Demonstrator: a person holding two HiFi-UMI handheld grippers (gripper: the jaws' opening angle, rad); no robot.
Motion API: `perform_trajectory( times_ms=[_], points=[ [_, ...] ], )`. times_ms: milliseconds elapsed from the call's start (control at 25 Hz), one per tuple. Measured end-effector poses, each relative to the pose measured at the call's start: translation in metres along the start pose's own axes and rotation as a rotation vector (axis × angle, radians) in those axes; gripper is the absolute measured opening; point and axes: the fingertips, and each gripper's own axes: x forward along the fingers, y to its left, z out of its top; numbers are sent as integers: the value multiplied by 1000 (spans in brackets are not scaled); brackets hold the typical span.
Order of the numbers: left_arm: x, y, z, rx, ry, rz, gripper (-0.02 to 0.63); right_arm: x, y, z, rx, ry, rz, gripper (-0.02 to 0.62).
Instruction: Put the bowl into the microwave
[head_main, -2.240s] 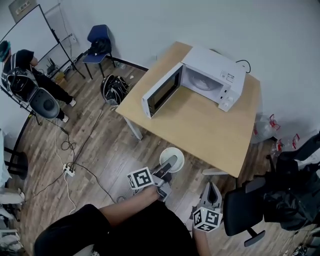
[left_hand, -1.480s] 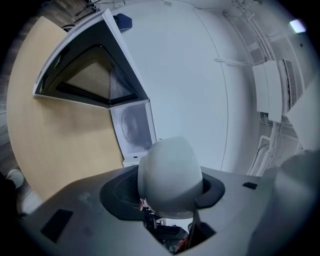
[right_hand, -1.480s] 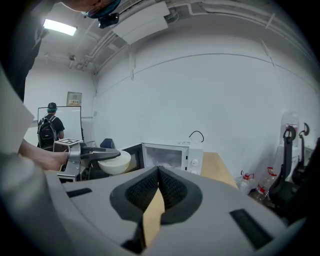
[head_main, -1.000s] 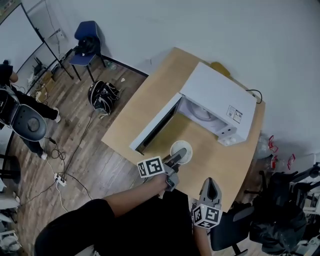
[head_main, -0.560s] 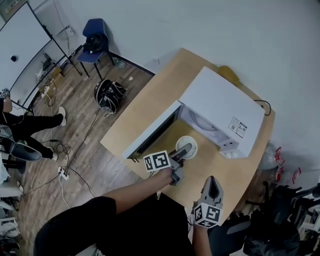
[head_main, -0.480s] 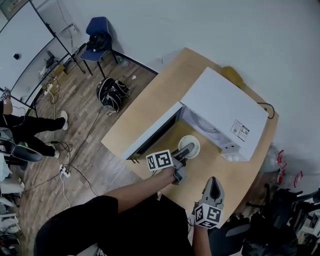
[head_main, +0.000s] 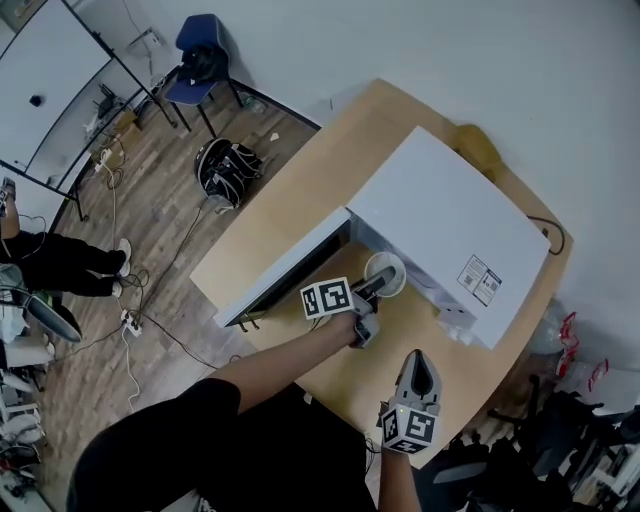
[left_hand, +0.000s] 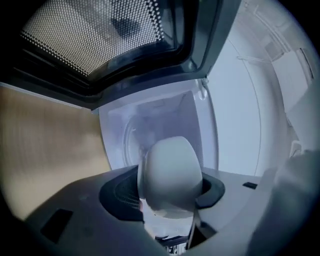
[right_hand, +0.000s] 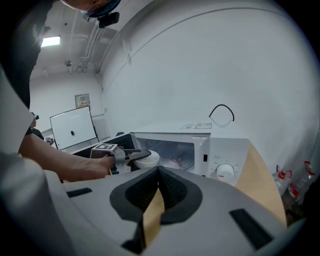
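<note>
Bowl (head_main: 392, 265) now sits at the microwave (head_main: 450, 220) mouth, closer than before | your left gripper (head_main: 378, 284) clamps its rim | cavity (left_hand: 160, 120) lies straight ahead

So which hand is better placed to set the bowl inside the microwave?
Left. The left tool grips the white round bowl at the open white microwave's mouth; the right tool, shut and empty, sits well back from it.
</note>
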Motion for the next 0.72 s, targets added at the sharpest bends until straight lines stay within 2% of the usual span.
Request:
perform_trajectory(
  times_ms=[160, 320, 520, 720],
  points=[
    [23, 10, 7, -43, 13, -18, 225, 18, -5, -2, -15, 28, 23, 60],
    [44, 21, 13, -42, 14, -28, 225, 35, -11, -1, -19, 45, 33, 60],
    [69, 27, 15, -120, 51, -64, 225, 38, -28, 1, 7, 43, 8, 60],
    [87, 29, 15, -95, 69, -59, 225, 39, -41, -12, 16, 51, 4, 60]
  ],
)
